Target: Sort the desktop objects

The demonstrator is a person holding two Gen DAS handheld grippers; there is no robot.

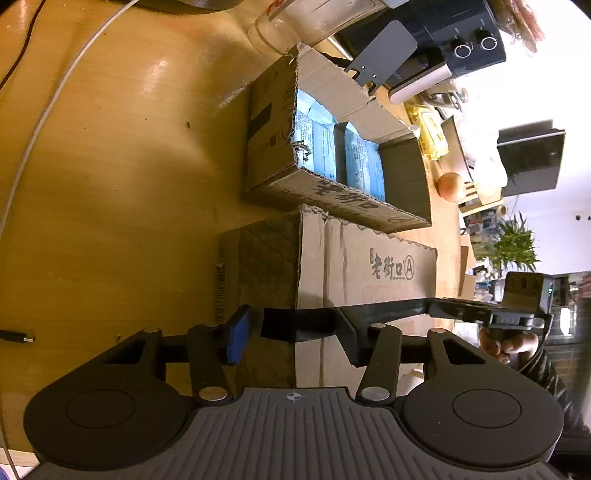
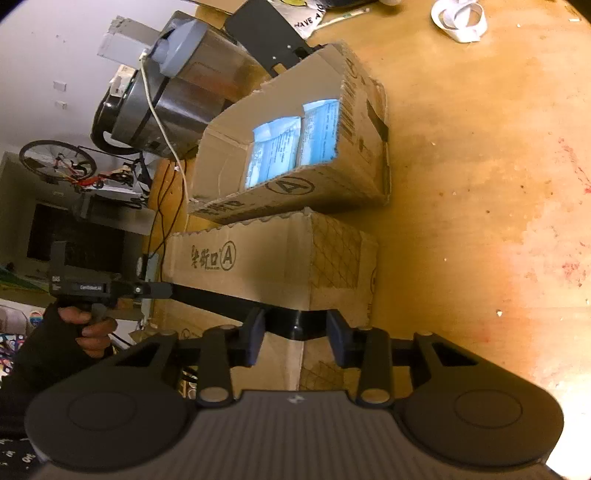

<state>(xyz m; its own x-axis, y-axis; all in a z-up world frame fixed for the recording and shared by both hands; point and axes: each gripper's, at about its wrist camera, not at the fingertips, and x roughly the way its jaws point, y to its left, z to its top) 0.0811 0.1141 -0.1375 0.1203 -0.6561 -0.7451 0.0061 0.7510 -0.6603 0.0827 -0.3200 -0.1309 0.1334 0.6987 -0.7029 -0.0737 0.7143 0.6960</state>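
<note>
near cardboard box (image 1: pixel 369 273) bore printed "老街口" plus circled "A", far open cardboard box (image 2: pixel 295 184) showed circled "A", plastic bag (image 2: pixel 306 18) read "HAVE A"

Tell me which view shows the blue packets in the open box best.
The left wrist view: it looks into the open cardboard box, showing both blue packets with their print. The right wrist view shows the packets too, but glared and washed out.
</note>
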